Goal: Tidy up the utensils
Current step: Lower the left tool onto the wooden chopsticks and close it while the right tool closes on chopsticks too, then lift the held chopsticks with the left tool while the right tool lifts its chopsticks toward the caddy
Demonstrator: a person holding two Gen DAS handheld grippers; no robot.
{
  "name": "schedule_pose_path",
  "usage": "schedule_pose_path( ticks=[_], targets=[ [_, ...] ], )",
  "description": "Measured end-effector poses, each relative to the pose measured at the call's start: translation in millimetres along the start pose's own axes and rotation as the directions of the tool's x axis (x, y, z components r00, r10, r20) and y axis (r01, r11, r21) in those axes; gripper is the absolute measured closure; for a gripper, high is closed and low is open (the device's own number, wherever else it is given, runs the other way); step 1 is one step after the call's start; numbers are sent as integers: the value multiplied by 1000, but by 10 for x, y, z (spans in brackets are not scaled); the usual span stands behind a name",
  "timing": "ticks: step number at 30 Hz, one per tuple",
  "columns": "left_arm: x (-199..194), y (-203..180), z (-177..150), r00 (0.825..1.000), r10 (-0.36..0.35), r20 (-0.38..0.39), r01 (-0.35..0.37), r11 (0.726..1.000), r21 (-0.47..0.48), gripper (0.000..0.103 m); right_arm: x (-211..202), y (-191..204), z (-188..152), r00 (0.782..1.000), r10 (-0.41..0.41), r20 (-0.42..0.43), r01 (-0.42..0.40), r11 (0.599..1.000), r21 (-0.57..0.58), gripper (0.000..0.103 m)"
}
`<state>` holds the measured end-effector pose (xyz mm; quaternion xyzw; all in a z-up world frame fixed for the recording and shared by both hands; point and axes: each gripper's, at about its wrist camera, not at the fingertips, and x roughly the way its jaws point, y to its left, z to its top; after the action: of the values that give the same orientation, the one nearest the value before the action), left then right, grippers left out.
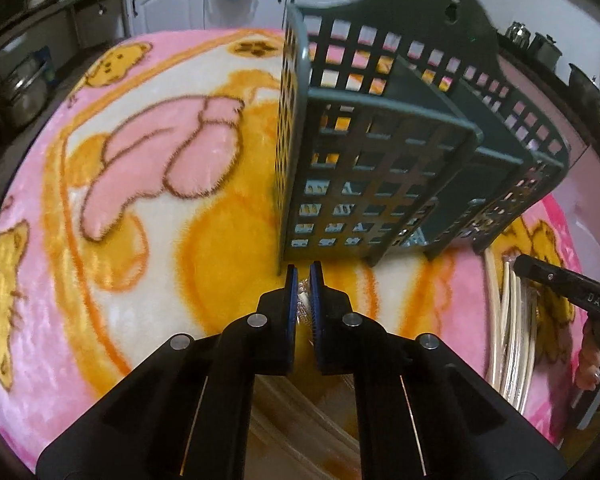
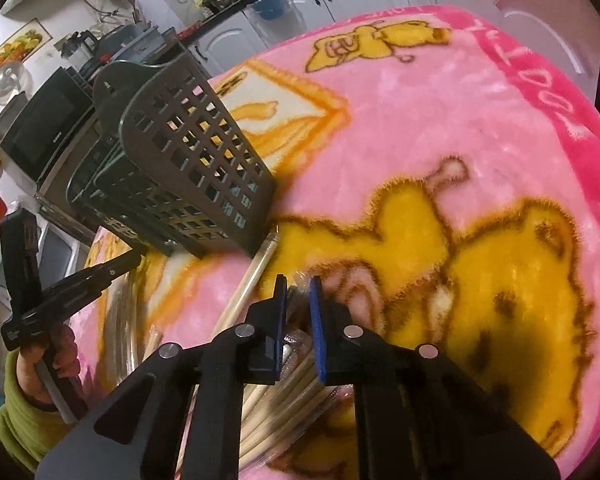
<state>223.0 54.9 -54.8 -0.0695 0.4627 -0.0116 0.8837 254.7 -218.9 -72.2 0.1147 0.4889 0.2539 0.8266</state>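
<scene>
A dark green lattice utensil holder (image 1: 380,152) stands on the pink and yellow blanket; it also shows in the right wrist view (image 2: 188,160). My left gripper (image 1: 304,280) sits just in front of the holder's base, shut on a clear-wrapped pack of pale sticks (image 1: 305,304) that runs back under the gripper. My right gripper (image 2: 298,292) is shut on another clear-wrapped bundle of pale chopsticks (image 2: 284,392). More pale chopsticks (image 1: 508,320) lie on the blanket right of the holder, and one (image 2: 252,280) points at the holder's base.
The blanket (image 1: 140,208) covers the whole table. The right gripper's body (image 1: 568,284) shows at the left view's right edge; the left gripper's body (image 2: 60,292) and the hand holding it show at the right view's left. Kitchen cabinets (image 1: 172,0), pots and a microwave (image 2: 40,136) ring the table.
</scene>
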Motion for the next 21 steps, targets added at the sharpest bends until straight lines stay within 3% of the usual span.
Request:
schedule_pose_path(
  ticks=[7, 21],
  targets=[
    [-246, -47, 1, 998, -19, 63, 19, 1000, 4, 100, -222, 9, -4, 998, 28, 56, -28, 1000, -1, 97],
    [-640, -328, 99, 985, -72, 157, 63, 996, 61, 101, -423, -173, -76, 996, -9, 90, 5, 999, 39, 102]
  ],
)
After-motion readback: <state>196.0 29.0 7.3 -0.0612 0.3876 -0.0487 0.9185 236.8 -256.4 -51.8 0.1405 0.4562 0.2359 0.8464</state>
